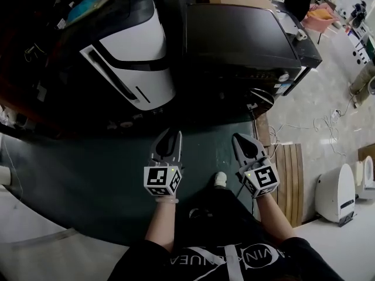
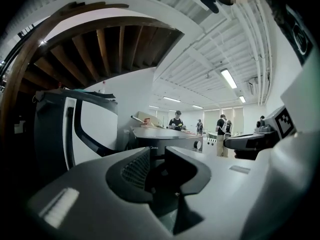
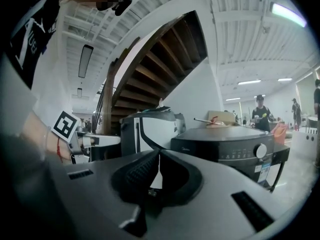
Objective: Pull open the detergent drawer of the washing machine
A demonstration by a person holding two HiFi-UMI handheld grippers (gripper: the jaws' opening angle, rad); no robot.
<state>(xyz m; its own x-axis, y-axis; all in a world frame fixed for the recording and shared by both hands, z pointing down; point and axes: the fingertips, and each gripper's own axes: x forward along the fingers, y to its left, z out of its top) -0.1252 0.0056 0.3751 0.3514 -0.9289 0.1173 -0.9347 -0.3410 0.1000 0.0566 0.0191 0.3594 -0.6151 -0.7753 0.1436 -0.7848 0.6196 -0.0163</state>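
While both sit well short of the dark washing machine point(image 1: 234, 34) — left gripper point(image 1: 170, 134) jaws apart, right gripper point(image 1: 241, 139) pinched together, both empty — its detergent drawer isn't discernible; aiming blind could snag the knob point(image 3: 260, 150) instead.

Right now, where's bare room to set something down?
Free: the dark green floor mat left of the left gripper, below the white-and-black appliance; the flat top of the black washing machine. Crowded: pale floor with loose cables on the right.

The black boxy washing machine point(image 1: 240, 37) is parked right of a white rounded plastic appliance point(image 1: 132, 51). A slatted wooden board point(image 1: 290, 180) is laid front-right.
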